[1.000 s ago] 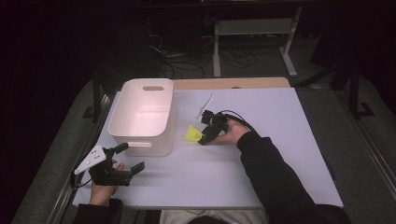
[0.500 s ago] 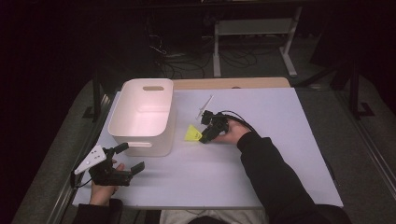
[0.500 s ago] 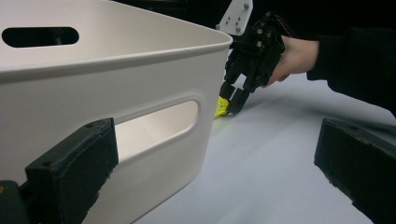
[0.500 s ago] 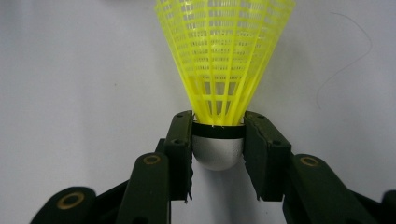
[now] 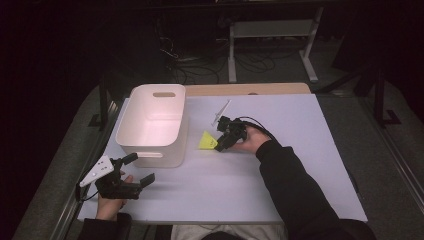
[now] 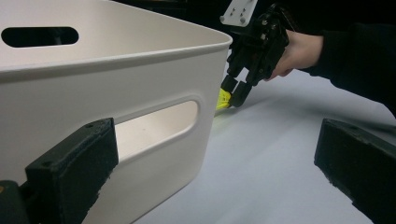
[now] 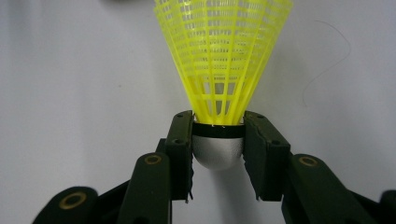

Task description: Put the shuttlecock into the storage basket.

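Note:
A yellow plastic shuttlecock (image 7: pixel 222 60) with a white cork base lies on the white table, just right of the white bin (image 5: pixel 152 125). My right gripper (image 7: pixel 218 140) is shut on the shuttlecock's base, jaws pressing both sides of the cork. From above, that gripper (image 5: pixel 219 145) sits at the table's middle with the yellow skirt (image 5: pixel 206 141) pointing left toward the bin. My left gripper (image 5: pixel 142 170) is open at the near left, in front of the bin's near wall (image 6: pixel 107 98); nothing lies between its jaws. The left gripper view also shows the right gripper (image 6: pixel 236 91) and shuttlecock (image 6: pixel 223 99).
The white bin has handle slots (image 6: pixel 156 122) and looks empty inside. The white table sheet (image 5: pixel 300 130) stretches right of the shuttlecock. A wooden strip (image 5: pixel 250 89) runs along the far edge. Metal frames and cables (image 5: pixel 270 30) stand beyond the table.

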### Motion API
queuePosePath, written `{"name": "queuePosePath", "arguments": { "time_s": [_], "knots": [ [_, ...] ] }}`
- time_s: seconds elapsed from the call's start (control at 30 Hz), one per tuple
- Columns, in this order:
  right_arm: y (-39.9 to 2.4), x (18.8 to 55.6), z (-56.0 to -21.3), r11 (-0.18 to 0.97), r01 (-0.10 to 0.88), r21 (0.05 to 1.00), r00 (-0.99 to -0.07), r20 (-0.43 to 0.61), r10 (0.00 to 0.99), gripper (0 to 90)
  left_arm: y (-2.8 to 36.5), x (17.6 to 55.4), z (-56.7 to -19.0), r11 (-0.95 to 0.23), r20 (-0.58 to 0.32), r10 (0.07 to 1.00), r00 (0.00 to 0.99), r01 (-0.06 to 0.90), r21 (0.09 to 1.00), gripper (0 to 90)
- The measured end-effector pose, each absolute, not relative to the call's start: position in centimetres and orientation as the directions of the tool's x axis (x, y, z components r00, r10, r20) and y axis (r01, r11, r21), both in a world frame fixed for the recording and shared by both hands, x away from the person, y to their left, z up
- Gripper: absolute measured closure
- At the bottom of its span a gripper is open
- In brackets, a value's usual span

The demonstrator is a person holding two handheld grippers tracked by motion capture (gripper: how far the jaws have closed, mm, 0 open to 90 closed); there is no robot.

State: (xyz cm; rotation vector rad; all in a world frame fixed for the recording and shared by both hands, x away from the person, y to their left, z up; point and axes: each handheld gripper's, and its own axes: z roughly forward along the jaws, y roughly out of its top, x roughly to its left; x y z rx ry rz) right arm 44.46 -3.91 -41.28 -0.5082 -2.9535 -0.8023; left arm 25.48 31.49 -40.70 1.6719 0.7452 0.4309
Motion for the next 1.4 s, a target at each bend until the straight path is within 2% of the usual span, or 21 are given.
{"name": "queuePosePath", "arguments": {
  "time_s": [1.4],
  "knots": [
    [-6.2, 43.0, -35.6, 0.771, 0.317, 0.552, -0.942, 0.090, 0.323, 63.4, 31.5, 25.5, -40.7, -0.098, -0.114, 0.677, 0.727, 0.243, 0.965, 0.0]
  ]
}}
